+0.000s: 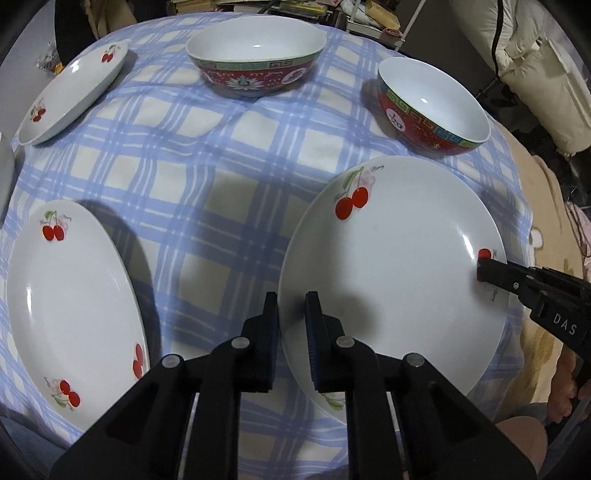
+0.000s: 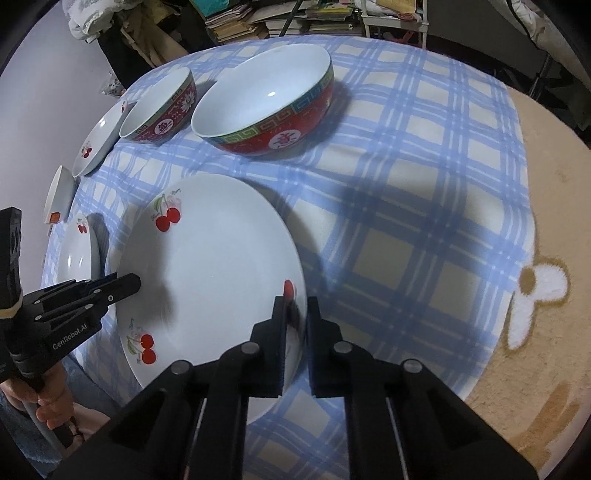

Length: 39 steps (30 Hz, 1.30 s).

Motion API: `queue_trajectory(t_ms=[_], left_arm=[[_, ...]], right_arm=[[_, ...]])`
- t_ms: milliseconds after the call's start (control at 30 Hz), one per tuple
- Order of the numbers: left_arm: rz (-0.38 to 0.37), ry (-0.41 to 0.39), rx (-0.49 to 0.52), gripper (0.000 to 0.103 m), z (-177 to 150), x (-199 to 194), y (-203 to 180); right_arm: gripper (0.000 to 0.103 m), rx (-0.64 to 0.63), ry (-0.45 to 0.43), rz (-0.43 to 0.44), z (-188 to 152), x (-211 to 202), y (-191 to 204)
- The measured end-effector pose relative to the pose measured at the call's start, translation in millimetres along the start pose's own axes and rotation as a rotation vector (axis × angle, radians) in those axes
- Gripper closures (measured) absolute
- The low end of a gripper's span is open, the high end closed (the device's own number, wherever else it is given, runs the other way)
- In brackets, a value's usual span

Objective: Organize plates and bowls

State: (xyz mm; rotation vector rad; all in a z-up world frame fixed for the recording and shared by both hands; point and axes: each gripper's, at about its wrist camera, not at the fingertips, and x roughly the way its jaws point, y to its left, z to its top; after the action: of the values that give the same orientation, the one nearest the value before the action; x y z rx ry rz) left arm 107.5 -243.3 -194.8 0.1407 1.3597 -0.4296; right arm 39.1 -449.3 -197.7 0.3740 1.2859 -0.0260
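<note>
A large white cherry plate (image 1: 399, 266) is held between both grippers, above the checked cloth. My left gripper (image 1: 291, 302) is shut on its left rim; it also shows in the right wrist view (image 2: 129, 286). My right gripper (image 2: 297, 306) is shut on the plate's (image 2: 214, 273) right rim, and shows in the left wrist view (image 1: 484, 267). A second cherry plate (image 1: 70, 310) lies at the near left. A third cherry plate (image 1: 74, 92) lies at the far left. Two red patterned bowls stand at the back: one (image 1: 255, 55) in the middle, one (image 1: 432, 103) at the right.
The blue checked tablecloth (image 1: 207, 206) covers the table. A beige blanket (image 2: 546, 258) with a white flower lies at the right. Stacked books (image 2: 236, 22) and clutter stand behind the table. A small white dish (image 2: 59, 195) sits at the far left edge.
</note>
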Motion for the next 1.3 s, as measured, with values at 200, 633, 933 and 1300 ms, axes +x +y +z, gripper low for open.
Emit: queue_trajectory(t_ms=[200, 633, 933, 1300], left_arm=[[0.011, -0.007, -0.009, 0.089, 3, -13, 6], [0.055, -0.073, -0.068, 0.089, 2, -73, 57], [0.135, -0.122, -0.09, 0.089, -15, -113, 111], [0.229, -0.204, -0.184, 0.089, -34, -143, 176]], right_arm=[[0.093, -0.019, -0.022, -0.01, 3, -11, 12], [0.093, -0.074, -0.066, 0.037, 19, -24, 77], [0.092, -0.136, -0.104, 0.087, 27, -28, 143], [0.092, -0.205, -0.113, 0.161, 36, -17, 216]])
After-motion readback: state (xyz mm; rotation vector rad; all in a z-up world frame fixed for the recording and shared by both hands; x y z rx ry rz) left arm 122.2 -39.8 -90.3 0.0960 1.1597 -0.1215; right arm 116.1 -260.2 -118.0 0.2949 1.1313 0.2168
